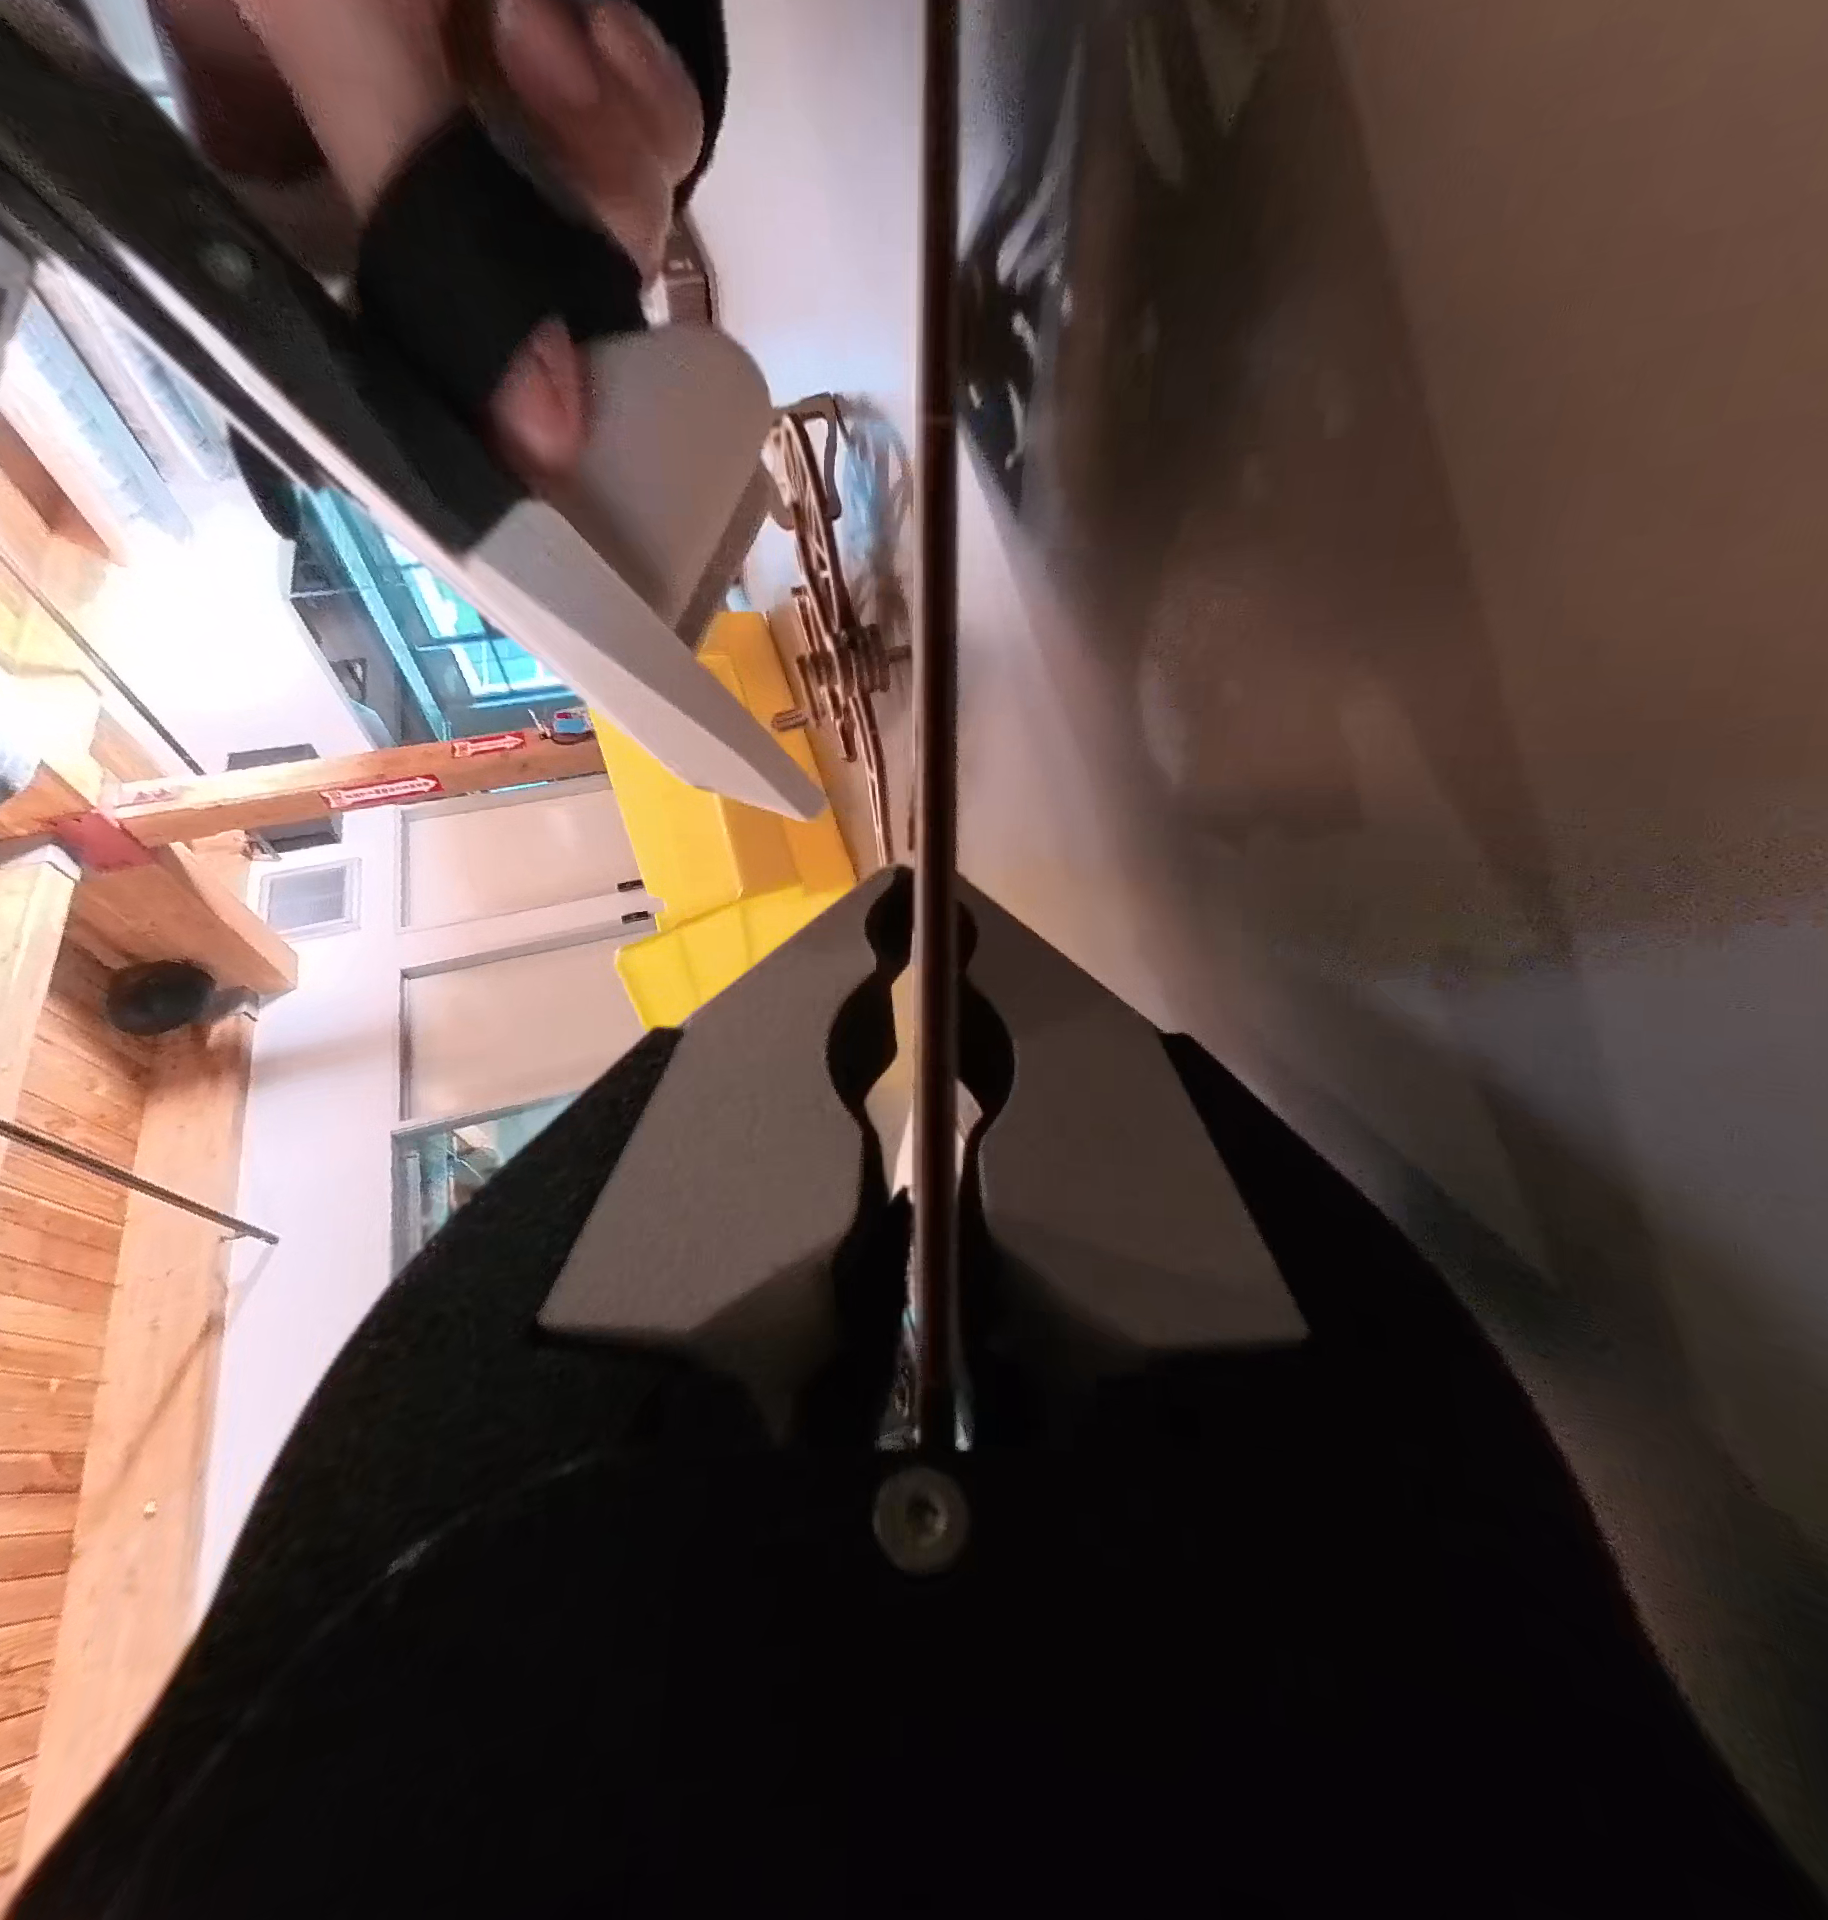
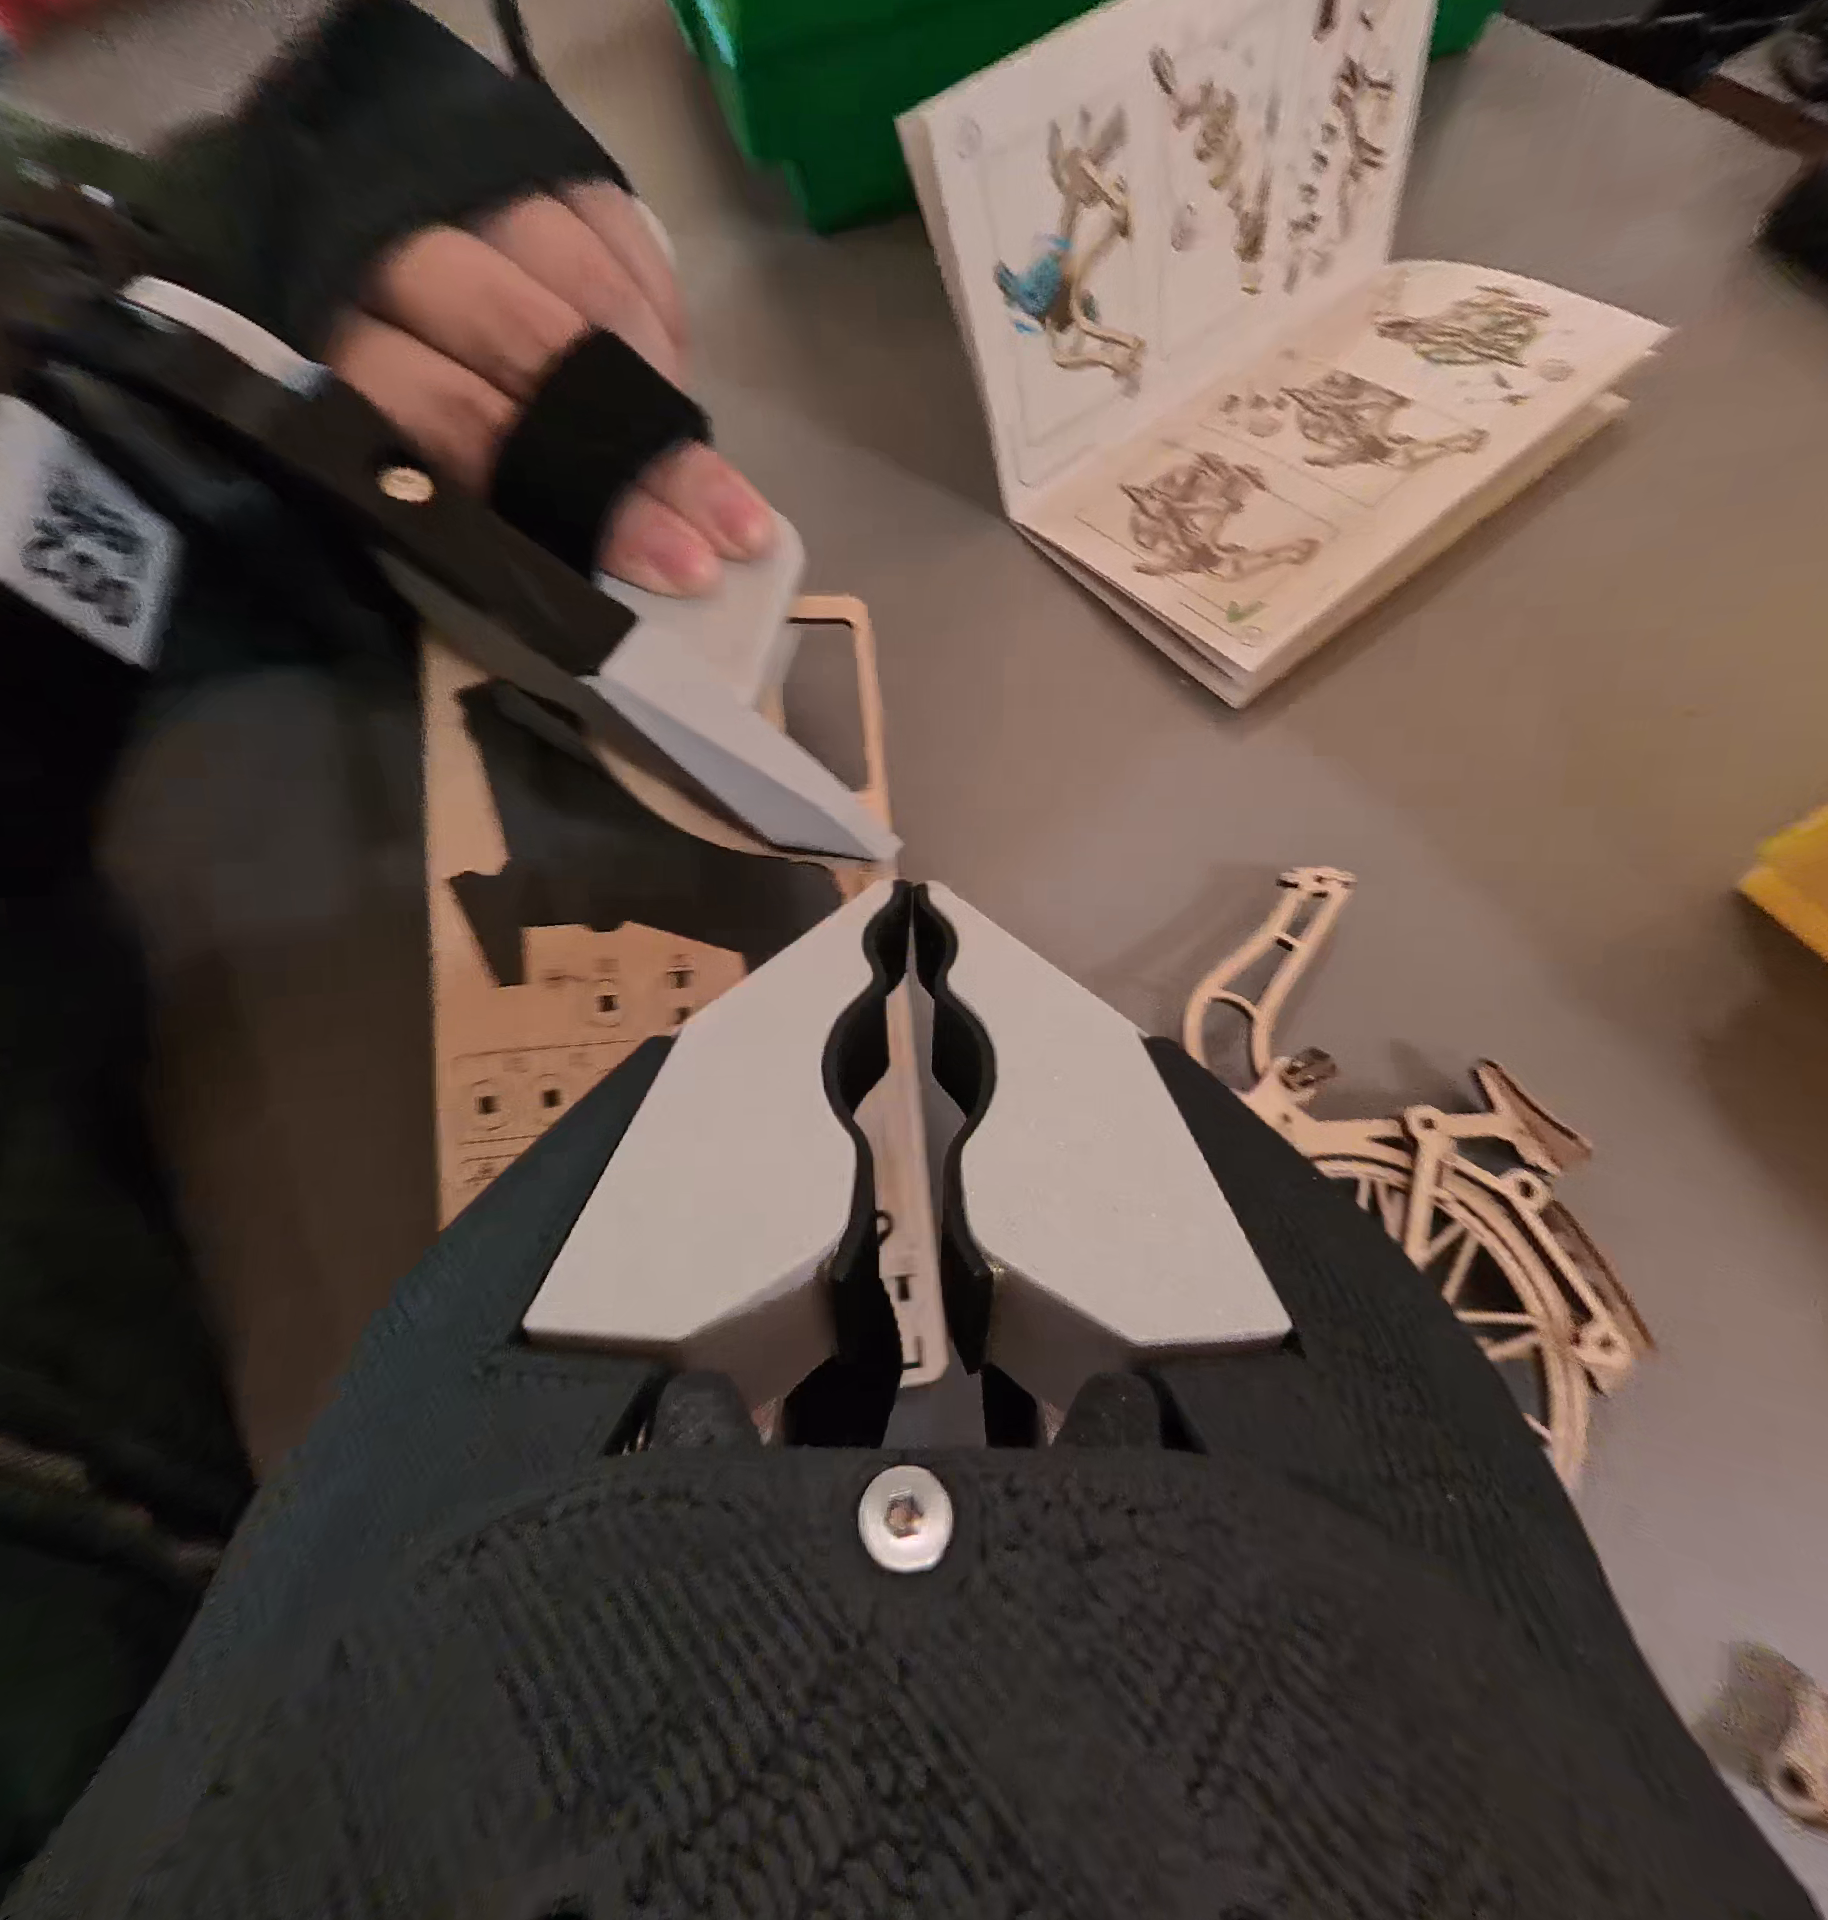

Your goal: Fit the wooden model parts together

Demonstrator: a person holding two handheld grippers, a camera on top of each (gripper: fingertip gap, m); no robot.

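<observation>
Clamping an edge-on wooden sheet (image 1: pixel 936 520), left gripper (image 1: pixel 931 883).

Right tool (image 2: pixel 908 894): grey fingers (image 2: pixel 723 1174) w/ black wavy pads, black ribbed body. Parts sheet (image 2: pixel 536 997) & bike model (image 2: pixel 1450 1226): pale tan wood. Worktop (image 2: pixel 1253 831) grey-brown. Bins: green (image 2: pixel 816 94), yellow (image 2: pixel 1814 894). Booklet (image 2: pixel 1253 364) cream w/ tan/blue drawings.

Bare table (image 2: pixel 1253 831) between booklet (image 2: pixel 1305 416) and wooden model (image 2: pixel 1429 1195); passage open.

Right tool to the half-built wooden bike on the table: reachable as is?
Probably not yet. The right tool is shut on the parts sheet. The wooden bike lies uncovered beside it, so the path looks free after release.
</observation>
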